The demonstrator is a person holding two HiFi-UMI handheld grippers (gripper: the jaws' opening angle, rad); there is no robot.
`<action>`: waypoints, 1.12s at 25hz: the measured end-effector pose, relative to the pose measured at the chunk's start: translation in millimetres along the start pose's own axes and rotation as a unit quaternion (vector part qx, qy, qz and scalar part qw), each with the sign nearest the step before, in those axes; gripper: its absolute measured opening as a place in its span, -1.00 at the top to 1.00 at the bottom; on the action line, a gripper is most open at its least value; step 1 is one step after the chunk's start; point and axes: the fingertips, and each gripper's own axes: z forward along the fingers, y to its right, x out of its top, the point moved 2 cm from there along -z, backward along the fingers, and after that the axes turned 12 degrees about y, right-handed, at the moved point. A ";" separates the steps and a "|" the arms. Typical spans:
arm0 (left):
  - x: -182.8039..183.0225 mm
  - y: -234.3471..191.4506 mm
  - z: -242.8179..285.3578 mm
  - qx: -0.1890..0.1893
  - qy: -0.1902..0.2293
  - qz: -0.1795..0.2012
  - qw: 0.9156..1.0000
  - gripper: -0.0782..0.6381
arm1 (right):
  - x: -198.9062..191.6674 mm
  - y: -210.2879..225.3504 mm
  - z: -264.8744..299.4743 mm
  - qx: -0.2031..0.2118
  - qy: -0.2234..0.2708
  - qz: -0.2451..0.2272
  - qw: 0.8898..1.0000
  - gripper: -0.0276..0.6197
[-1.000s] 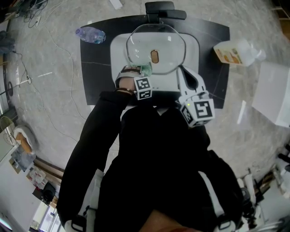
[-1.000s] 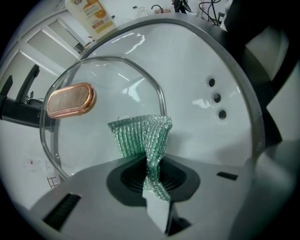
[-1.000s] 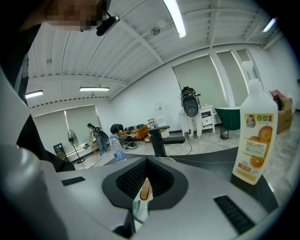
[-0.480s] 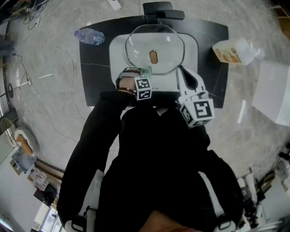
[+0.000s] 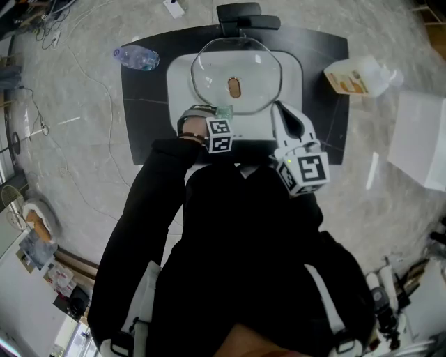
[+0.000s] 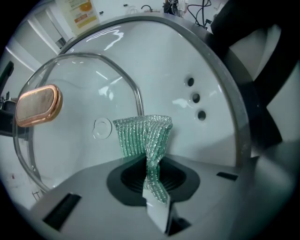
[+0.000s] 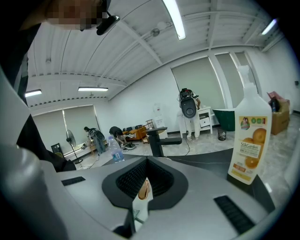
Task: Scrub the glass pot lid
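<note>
The glass pot lid (image 5: pixel 237 75) with a copper handle (image 5: pixel 233 87) lies tilted in the white sink (image 5: pixel 180 77). My left gripper (image 5: pixel 222 118) is at the lid's near edge, shut on a green scrub cloth (image 5: pixel 224 110). In the left gripper view the scrub cloth (image 6: pixel 143 138) sticks out of the jaws beside the lid's rim (image 6: pixel 133 91), with the handle (image 6: pixel 38 105) at left. My right gripper (image 5: pixel 280 110) reaches to the lid's right near edge. In the right gripper view the right gripper (image 7: pixel 140 199) is shut on the lid's edge (image 7: pixel 143 190).
A black faucet (image 5: pixel 245 15) stands behind the sink on a black counter (image 5: pixel 146 104). A water bottle (image 5: pixel 136 56) lies at the counter's back left. A detergent bottle (image 5: pixel 362 78) stands at right, and a white box (image 5: pixel 421 143) farther right. Cables run over the floor at left.
</note>
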 end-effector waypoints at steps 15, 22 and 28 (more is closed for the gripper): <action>2.0 -23.4 -59.1 0.076 0.005 -0.009 0.997 0.63 | 8.1 -1.2 -5.9 0.001 0.019 -0.002 1.000 0.91; 3.0 -53.4 -106.0 0.126 0.003 -0.004 0.992 0.63 | 14.4 -5.0 -12.3 0.004 0.029 -0.005 1.000 0.91; 4.4 -82.3 -139.1 0.156 -0.017 0.016 0.987 0.63 | 18.8 -1.2 -21.8 -0.007 0.036 -0.004 0.999 0.91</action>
